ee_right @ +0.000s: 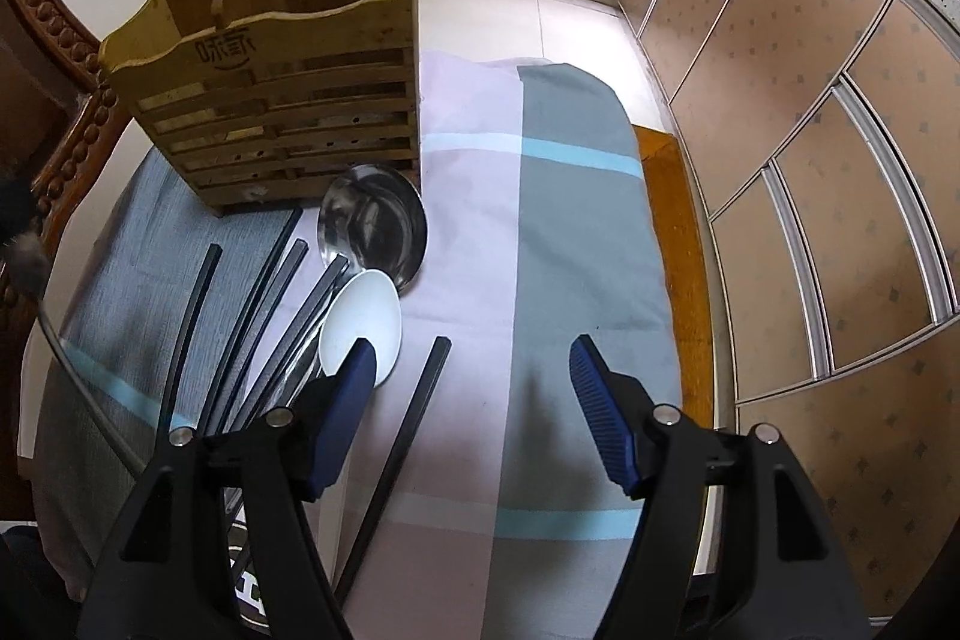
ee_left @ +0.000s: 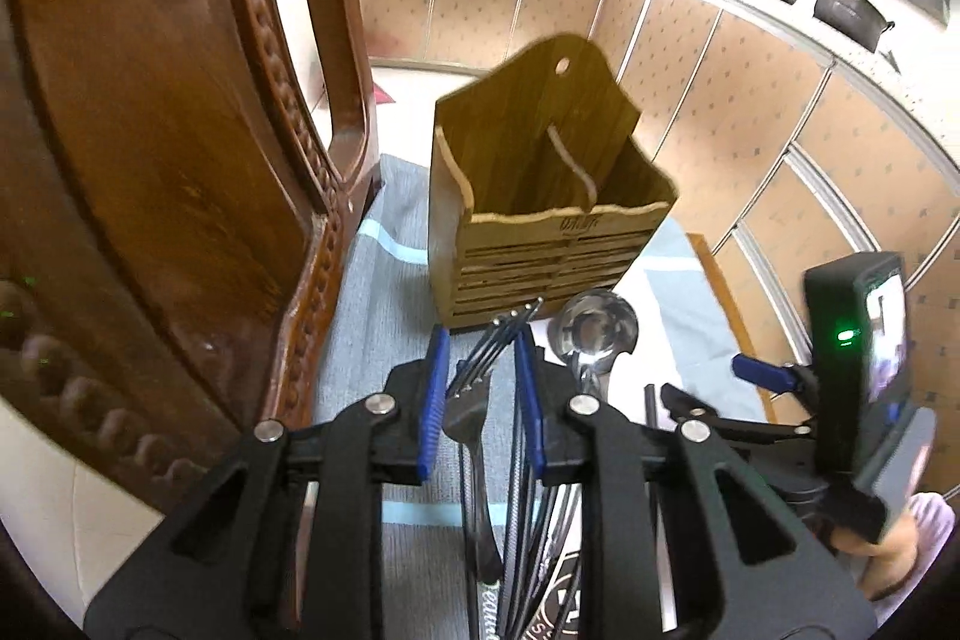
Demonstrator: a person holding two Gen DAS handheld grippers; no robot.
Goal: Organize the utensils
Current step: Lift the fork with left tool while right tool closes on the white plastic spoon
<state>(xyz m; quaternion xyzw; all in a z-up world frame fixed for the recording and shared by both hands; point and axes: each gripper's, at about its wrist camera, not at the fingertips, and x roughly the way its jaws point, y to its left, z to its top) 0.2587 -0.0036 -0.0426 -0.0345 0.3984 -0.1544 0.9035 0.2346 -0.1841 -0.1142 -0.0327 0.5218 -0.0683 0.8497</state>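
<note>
Wooden utensil holder (ee_left: 540, 196) standing on the striped cloth (ee_right: 570, 196) covering the desk. Left of its front, black chopsticks (ee_right: 252, 316) lying fanned. Just before it, left tongs (ee_left: 480, 400) gripping a metal fork (ee_left: 474, 418), tines pointing toward the holder. Right of that, steel ladle (ee_right: 375, 226) and white spoon (ee_right: 360, 319) resting. Farther right, right tongs (ee_right: 474, 418) gaping wide, holding nothing.

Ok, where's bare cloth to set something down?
Free: the grey and pink cloth right of the steel ladle, out to the table edge, under the right gripper. Crowded: left of that, black chopsticks and white spoon fan out before the wooden holder.
</note>
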